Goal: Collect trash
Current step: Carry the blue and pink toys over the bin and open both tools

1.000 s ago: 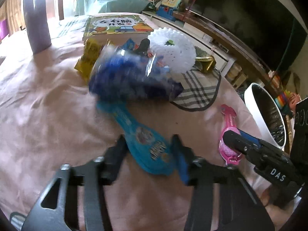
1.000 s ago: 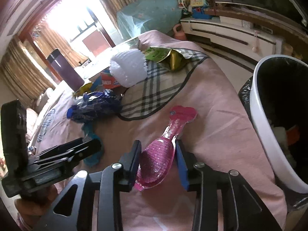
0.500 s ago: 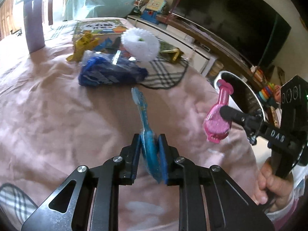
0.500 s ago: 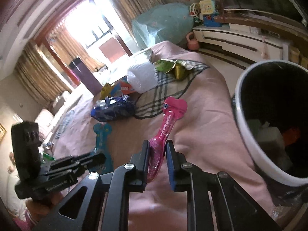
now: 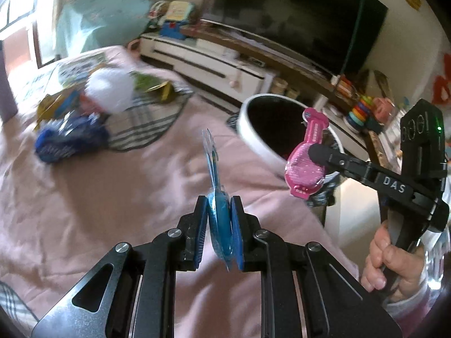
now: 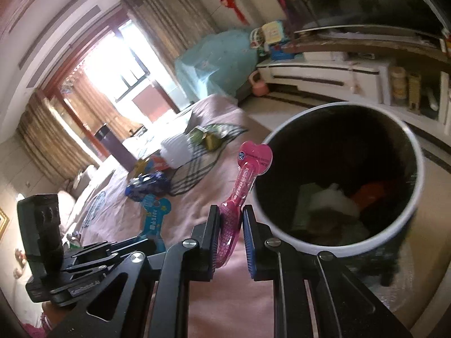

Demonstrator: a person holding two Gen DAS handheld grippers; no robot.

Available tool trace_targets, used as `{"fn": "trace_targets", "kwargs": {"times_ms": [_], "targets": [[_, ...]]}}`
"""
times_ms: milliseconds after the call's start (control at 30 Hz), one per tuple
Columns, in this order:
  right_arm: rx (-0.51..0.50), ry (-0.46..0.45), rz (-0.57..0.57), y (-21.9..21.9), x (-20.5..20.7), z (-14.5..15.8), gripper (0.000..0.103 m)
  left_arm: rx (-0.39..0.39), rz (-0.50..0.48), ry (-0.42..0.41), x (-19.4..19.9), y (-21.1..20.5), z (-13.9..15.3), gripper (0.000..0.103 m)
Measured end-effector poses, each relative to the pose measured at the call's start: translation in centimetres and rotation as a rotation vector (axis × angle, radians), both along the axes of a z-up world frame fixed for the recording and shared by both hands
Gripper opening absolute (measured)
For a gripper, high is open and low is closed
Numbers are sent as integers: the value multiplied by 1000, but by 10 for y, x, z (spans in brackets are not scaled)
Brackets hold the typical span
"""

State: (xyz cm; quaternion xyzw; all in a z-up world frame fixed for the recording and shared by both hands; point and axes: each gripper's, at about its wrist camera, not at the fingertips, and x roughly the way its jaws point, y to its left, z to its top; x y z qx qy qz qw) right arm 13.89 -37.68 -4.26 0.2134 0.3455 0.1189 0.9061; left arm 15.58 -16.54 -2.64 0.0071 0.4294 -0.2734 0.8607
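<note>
Pink blister pack (image 6: pixel 245 180) clamped edge-on in right gripper (image 6: pixel 229 235), raised beside white bin (image 6: pixel 417 186) rim, likely for dropping in. Blue pack (image 5: pixel 215 186) pinched upright in left gripper (image 5: pixel 218 226) above pink bedspread (image 5: pixel 84 197), probably next binward.

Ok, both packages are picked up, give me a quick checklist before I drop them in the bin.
1. Left hand-held gripper shut on blue package: ok.
2. Right hand-held gripper shut on pink package: ok.
3. Trash bin open, with room inside: ok.
4. Pink package over the bin mouth: cannot tell, near the rim.
5. Blue package over the bin: not ok, above the pink bedspread.
</note>
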Motion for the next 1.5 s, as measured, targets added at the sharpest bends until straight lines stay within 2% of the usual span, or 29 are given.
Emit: {"fn": "trace_targets", "kwargs": {"times_ms": [400,800,1500], "targets": [[-21,-22,-119,-56,-6,6,16,-14,-83,-22,13,-53,14,15],[-65,4,-149,-84,9,3,16,15,-137,-31,34,-103,13,15],[-119,52,-144,-98,32,-1,17,27,-147,7,56,-121,-4,16]]}}
